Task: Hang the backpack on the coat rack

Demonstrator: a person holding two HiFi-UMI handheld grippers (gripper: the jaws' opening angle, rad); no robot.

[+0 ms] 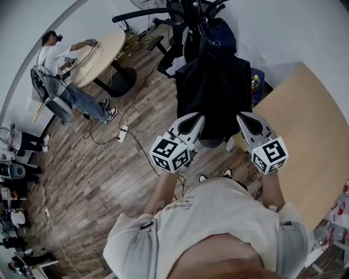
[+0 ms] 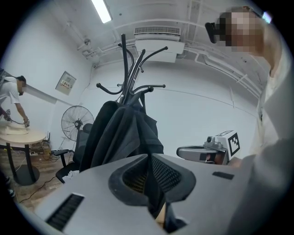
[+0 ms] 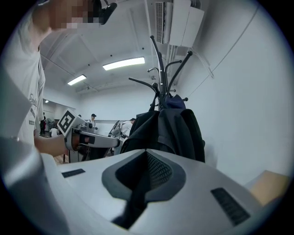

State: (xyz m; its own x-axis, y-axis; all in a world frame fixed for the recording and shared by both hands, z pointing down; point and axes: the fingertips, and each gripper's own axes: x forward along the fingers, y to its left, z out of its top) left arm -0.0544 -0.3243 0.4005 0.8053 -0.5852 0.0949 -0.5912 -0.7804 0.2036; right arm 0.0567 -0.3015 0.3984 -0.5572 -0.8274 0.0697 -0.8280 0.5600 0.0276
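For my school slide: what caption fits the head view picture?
A black backpack hangs on the coat rack; left tongs and right tongs, both shut, point at it.

Two hand-held grippers [image 1: 197,119] [image 1: 244,117]; one backpack [image 1: 215,92]; one coat rack [image 2: 131,69]; two tables [image 1: 106,49] [image 1: 311,125]; one fan [image 2: 76,123]

Wood floor [image 1: 82,180], white walls [image 1: 283,32].

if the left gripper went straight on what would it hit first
Probably the black backpack hanging on the coat rack: the left gripper, jaws shut, points level at it, though depth is unclear.
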